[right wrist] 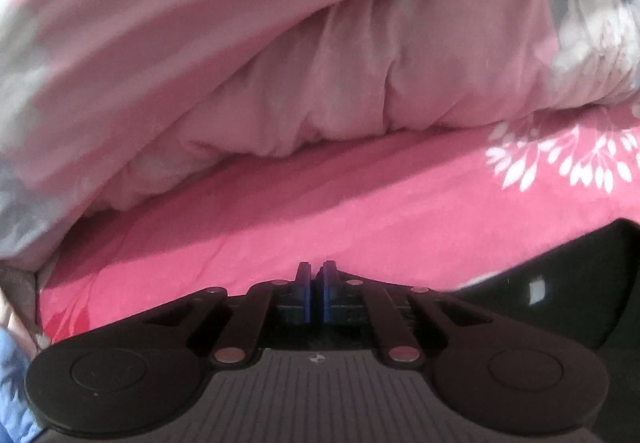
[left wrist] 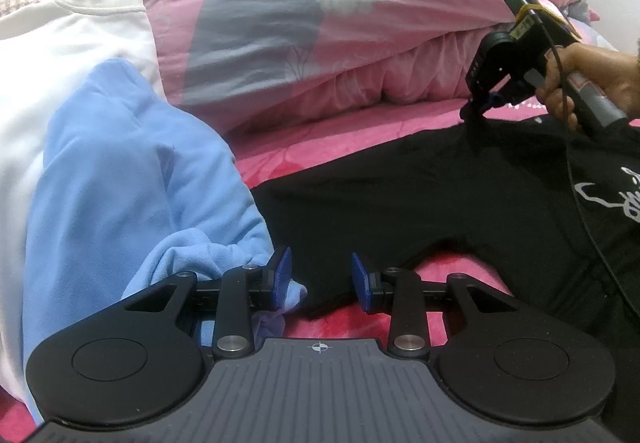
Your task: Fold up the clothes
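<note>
A black garment (left wrist: 400,203) with a white print lies spread on the pink bed sheet (left wrist: 320,139). My left gripper (left wrist: 322,279) hovers open at its near edge; black cloth shows in the gap, and the blue pads (left wrist: 282,275) stand clear of it. My right gripper (left wrist: 474,113), held by a hand (left wrist: 592,79), is at the garment's far corner, where the cloth rises to a small peak at its tips. In the right wrist view that right gripper (right wrist: 316,279) has its pads nearly together, with the black garment (right wrist: 580,283) showing to the right.
A light blue garment (left wrist: 132,183) lies bunched beside my left finger, on top of a white garment (left wrist: 60,55). A thick pink and grey quilt (left wrist: 320,23) is folded along the far side of the bed, close ahead of the right gripper as the quilt (right wrist: 280,63).
</note>
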`<state>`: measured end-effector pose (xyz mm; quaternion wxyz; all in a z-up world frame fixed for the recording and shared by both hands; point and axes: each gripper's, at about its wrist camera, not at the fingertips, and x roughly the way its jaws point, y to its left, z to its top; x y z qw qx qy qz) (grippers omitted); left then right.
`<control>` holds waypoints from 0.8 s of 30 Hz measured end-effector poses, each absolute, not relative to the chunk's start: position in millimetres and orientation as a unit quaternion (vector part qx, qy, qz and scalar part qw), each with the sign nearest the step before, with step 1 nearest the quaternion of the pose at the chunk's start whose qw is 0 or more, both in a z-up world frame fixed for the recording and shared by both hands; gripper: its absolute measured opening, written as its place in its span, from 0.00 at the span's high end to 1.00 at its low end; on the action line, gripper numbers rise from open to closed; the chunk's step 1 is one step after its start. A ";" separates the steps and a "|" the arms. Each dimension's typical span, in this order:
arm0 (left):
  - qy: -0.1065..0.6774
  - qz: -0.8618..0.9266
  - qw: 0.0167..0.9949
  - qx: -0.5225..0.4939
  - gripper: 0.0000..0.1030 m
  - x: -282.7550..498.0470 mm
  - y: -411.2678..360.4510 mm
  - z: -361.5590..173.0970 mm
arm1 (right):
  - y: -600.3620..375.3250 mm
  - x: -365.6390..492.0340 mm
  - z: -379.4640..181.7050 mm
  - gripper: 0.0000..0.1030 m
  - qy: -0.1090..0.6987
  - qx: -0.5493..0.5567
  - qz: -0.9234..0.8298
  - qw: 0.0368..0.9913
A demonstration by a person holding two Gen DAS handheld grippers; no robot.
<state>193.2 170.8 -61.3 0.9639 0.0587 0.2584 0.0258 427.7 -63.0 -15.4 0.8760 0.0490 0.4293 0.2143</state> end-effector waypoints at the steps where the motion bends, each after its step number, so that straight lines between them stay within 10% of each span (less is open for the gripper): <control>1: 0.259 0.026 0.964 0.060 0.68 192.9 170.3 -61.5 | -63.3 428.8 -16.0 0.95 0.425 0.051 0.212 0.878; 10: 0.261 0.025 0.963 0.058 0.68 193.2 170.9 -60.9 | -65.7 443.6 -34.2 0.92 0.414 0.084 0.201 0.884; 19: 0.261 0.026 0.963 0.057 0.68 192.6 169.7 -60.9 | -106.1 461.1 -13.5 0.39 0.449 0.202 0.175 0.852; 24: 0.260 0.026 0.964 0.056 0.68 192.7 170.0 -60.3 | -112.0 442.7 13.7 0.46 0.440 0.201 0.214 0.849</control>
